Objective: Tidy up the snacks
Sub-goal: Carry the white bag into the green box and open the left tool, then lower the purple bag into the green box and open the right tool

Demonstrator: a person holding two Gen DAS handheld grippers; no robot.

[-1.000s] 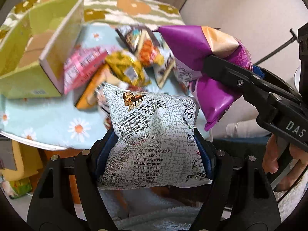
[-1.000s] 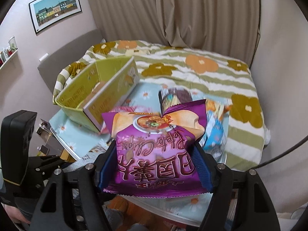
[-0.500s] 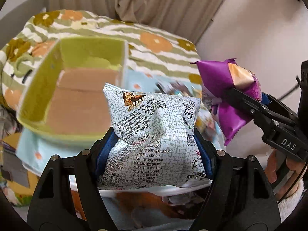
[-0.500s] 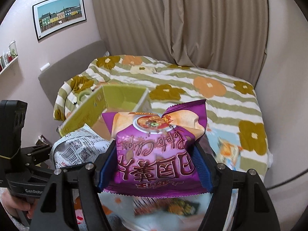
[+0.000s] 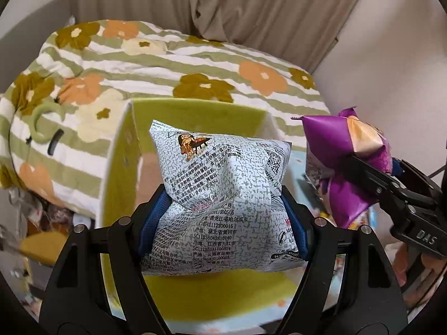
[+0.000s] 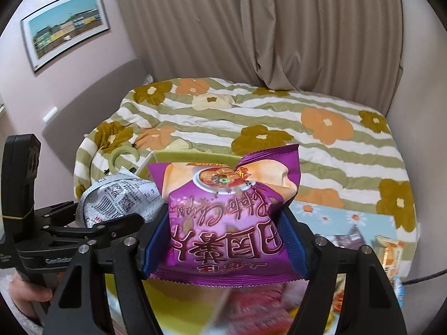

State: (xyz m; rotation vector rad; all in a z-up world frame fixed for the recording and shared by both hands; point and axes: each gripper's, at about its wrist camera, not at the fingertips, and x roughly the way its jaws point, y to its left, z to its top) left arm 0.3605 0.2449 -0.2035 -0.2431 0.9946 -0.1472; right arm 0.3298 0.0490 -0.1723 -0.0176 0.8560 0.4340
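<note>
Over green box (image 5: 195, 117): L gripper (image 5: 223, 215) clamps white snack bag (image 5: 220, 195); R gripper (image 6: 227, 237) beside it clamps purple chip bag (image 6: 226, 223).

Each wrist camera looks forward and down along its own fingers, a held packet filling the close foreground. Both share the green box (image 5: 192, 111), bed (image 5: 156, 58) and curtain (image 6: 279, 28); each also catches the other hand-held gripper.

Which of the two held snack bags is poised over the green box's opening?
The white printed bag in the left gripper; the purple bag in the right gripper hangs beside the green box.
</note>
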